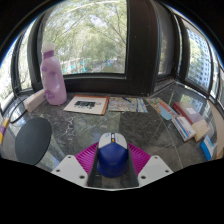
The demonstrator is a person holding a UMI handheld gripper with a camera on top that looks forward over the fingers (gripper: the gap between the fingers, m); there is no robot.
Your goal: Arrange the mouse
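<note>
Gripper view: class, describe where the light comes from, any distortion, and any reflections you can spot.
In the gripper view, daylight enters through the windows beyond the desk, so the pink bottle is backlit; the wide lens bows the window frames and desk edges; the glossy desk reflects the bright panes; the mouse sits sharp between the open jaws of the gripper.
</note>
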